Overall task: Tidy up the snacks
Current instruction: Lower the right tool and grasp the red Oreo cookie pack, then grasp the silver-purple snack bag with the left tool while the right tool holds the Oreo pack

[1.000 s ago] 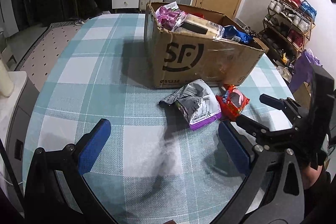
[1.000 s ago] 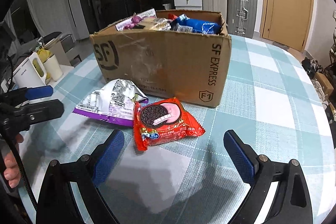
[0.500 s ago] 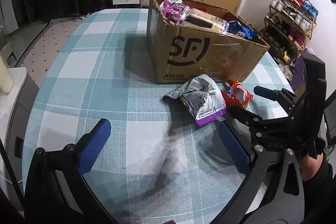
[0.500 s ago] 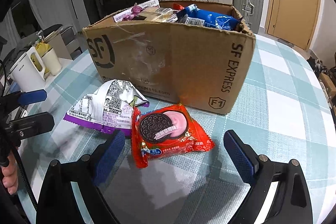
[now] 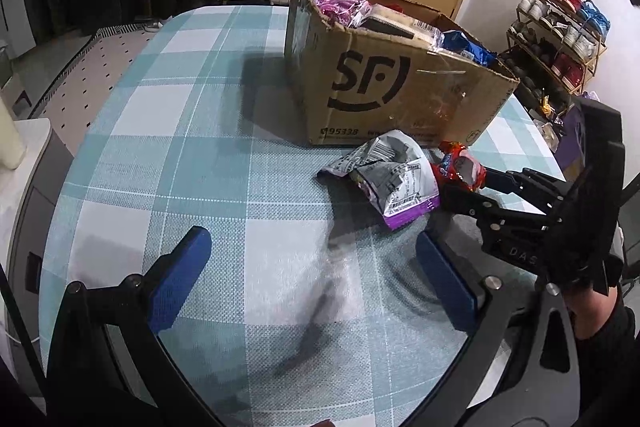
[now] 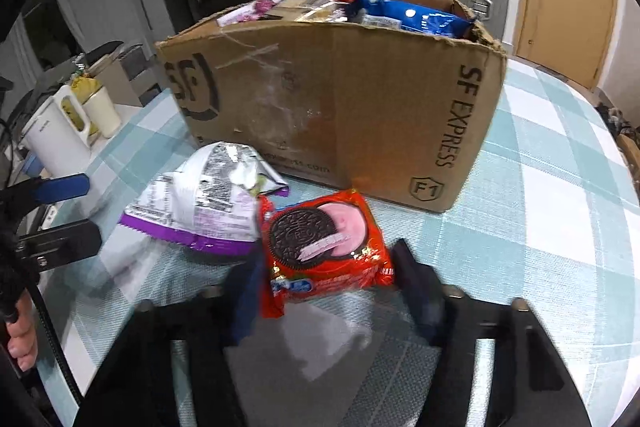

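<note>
Just ahead of the right tongs lies a glossy red plastic-film cookie pack (image 6: 324, 247). To its left, a crinkled silver foil bag (image 6: 208, 203) with a shiny purple edge. Beyond both stands a matt, scuffed cardboard box (image 6: 340, 107) with glossy tape strips. Under everything, a woven, matt checked tablecloth (image 5: 200, 147).

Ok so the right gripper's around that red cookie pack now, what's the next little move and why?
Probably lift the red cookie pack straight up, then carry it over the cardboard box. The right gripper has just been closing, its fingers now flank the pack's near end, and the box behind it already holds other snacks. The left gripper is open, holding nothing.
</note>
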`<state>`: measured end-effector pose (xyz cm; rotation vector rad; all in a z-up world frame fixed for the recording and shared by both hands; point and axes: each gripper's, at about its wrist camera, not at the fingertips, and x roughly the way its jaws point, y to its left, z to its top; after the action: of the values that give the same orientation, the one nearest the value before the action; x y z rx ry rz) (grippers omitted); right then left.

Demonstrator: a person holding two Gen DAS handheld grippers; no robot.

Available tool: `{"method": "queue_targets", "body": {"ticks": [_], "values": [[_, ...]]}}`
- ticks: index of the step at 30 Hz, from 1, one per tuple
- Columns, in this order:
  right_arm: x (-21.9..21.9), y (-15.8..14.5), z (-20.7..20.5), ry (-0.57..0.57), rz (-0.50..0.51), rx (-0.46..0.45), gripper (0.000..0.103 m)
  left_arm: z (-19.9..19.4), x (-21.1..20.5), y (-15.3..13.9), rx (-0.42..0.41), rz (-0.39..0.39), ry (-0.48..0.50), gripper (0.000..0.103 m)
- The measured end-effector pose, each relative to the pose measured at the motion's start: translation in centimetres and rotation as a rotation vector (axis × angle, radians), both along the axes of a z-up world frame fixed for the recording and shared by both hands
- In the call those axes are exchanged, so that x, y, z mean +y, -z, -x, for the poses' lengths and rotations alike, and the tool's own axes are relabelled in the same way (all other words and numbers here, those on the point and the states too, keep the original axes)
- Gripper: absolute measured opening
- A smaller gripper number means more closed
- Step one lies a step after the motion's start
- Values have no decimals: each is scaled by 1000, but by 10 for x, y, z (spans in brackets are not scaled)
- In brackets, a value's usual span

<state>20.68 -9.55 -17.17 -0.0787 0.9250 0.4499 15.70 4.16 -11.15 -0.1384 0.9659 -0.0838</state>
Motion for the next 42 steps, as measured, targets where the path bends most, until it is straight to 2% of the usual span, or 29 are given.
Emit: {"method": "queue_targets", "body": {"ticks": [5,27,42], "values": [[-8,-2,1,17,-56,18,48,-2,-1,2,8,1,-2,102],[-37,-27,28,60,-122,-37,48,-9,-24,2,43,3,42,102],[-68,-25,54,133,-167,-40,48,-46,-45,8,86,21,58,102]]}}
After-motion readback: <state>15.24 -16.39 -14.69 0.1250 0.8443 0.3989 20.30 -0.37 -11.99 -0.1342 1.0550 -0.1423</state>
